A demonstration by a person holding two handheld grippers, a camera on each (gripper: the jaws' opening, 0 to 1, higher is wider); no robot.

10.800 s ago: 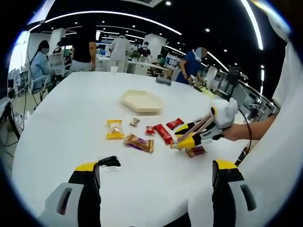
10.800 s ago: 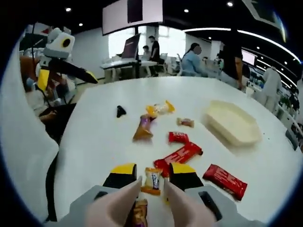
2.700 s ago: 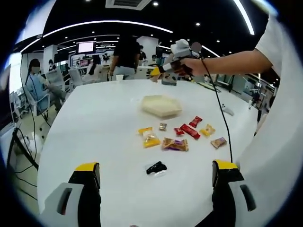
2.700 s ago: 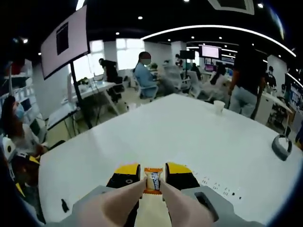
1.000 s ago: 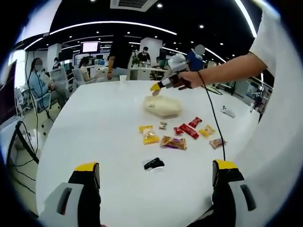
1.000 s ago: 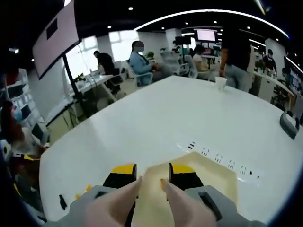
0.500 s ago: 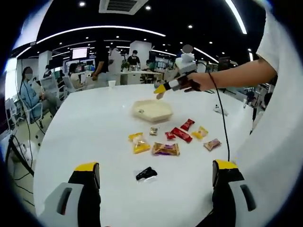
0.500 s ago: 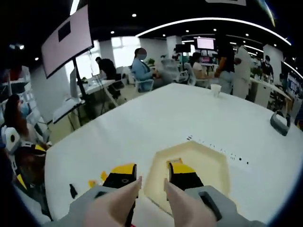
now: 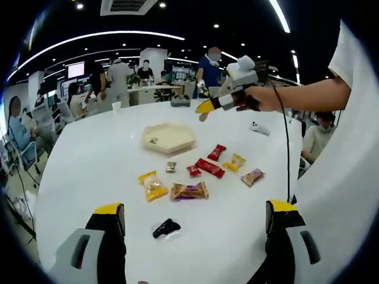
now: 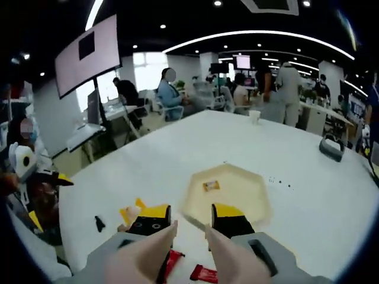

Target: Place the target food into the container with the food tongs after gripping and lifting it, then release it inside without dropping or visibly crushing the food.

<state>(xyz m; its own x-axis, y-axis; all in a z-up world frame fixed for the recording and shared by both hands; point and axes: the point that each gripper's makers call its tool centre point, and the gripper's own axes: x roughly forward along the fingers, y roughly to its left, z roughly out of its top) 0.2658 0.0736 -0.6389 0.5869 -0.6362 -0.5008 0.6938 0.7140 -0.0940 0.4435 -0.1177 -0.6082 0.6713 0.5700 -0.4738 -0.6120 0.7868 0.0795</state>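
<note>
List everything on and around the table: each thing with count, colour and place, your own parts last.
Table: one, white, bearing everything below.
Tray: one, cream, hexagonal, at the far middle of the table.
Wrapped candy: one, orange and white, lying inside the tray.
Yellow snack packets: at least two, one left of the spread, one right.
Red wrappers: about three, at the spread's centre.
Brown snack bar: one, nearest the centre.
Black item: one, at the near edge.
Paper cup: one, white, at the far edge.
People: several, at desks behind.
Right gripper: yellow tips, in the air beside the tray.
Left gripper: jaws wide apart.
</note>
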